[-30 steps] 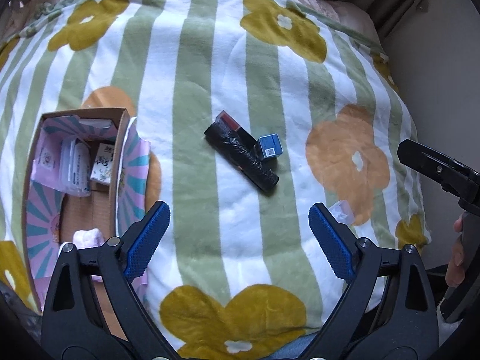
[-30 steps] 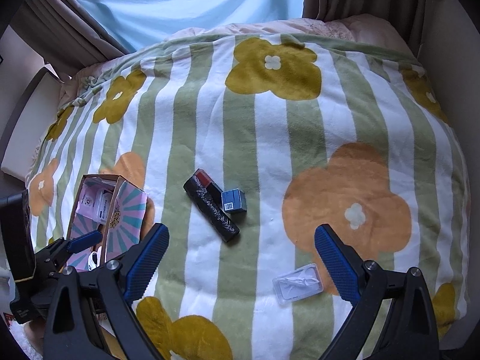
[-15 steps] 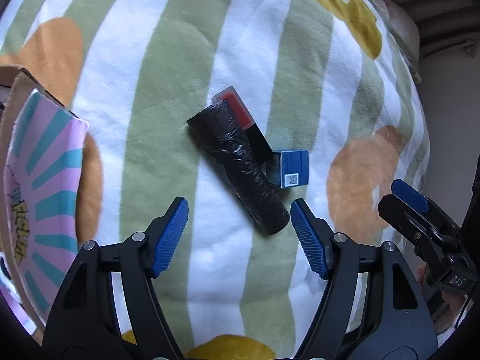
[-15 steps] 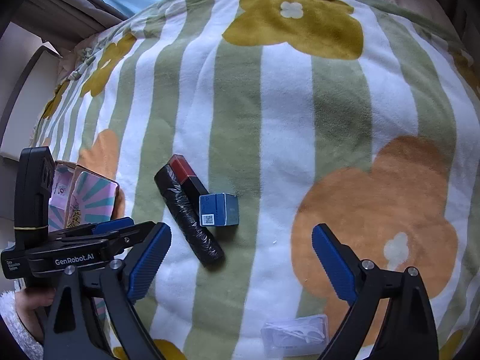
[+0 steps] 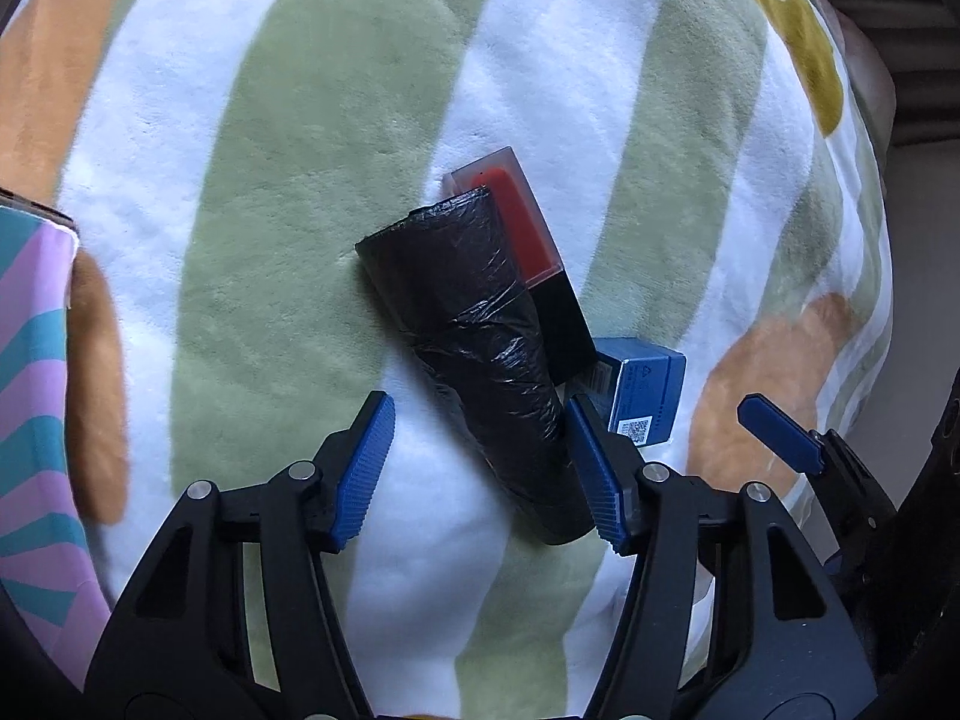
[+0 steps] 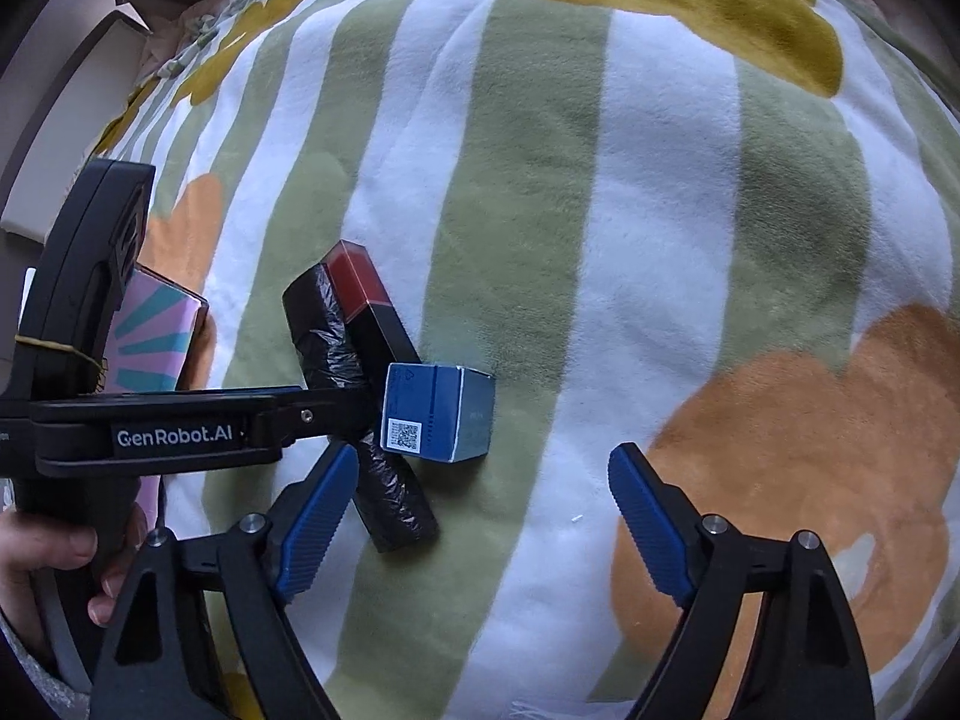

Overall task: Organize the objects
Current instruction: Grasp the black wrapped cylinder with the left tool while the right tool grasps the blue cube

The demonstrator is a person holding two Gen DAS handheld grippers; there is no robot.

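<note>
The left hand-held gripper (image 5: pixel 480 468) is closing around the black bag roll (image 5: pixel 474 336), not yet clamped; the right hand-held gripper (image 6: pixel 474 525), wide but closing, holds nothing.

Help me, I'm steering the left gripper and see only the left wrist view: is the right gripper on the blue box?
Observer: No. The box lies just beyond the right gripper's fingertips; its closing jaws have nothing between them.
Operator: Is my gripper in its way?
Observer: Partly. One finger of the left gripper, whose jaws are closing around the roll, reaches the box's left edge.
Operator: Anything on the box's other side?
Observer: Only bare blanket.
</note>
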